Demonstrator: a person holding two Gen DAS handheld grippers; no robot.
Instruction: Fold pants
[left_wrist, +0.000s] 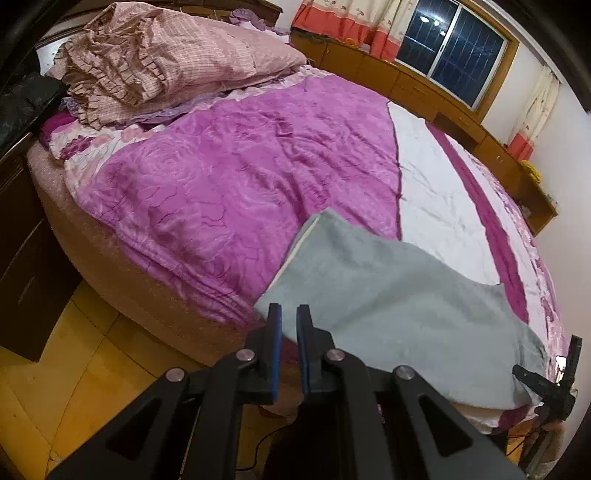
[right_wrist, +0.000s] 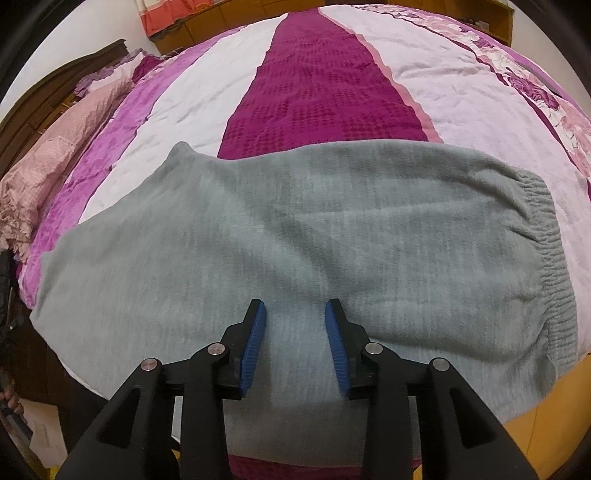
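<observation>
Grey fleece pants lie folded flat near the front edge of the bed, with the ribbed elastic waistband at the right. They also show in the left wrist view. My right gripper is open and empty, its blue pads just above the near part of the pants. My left gripper is open with a narrow gap and empty, at the pants' left corner by the bed edge. The right gripper's tip shows at the far right of the left wrist view.
The bed carries a purple, white and magenta quilt. Pink pillows and bedding are piled at the head. A dark nightstand stands left. Wooden cabinets run below the window. The yellow floor lies beside the bed.
</observation>
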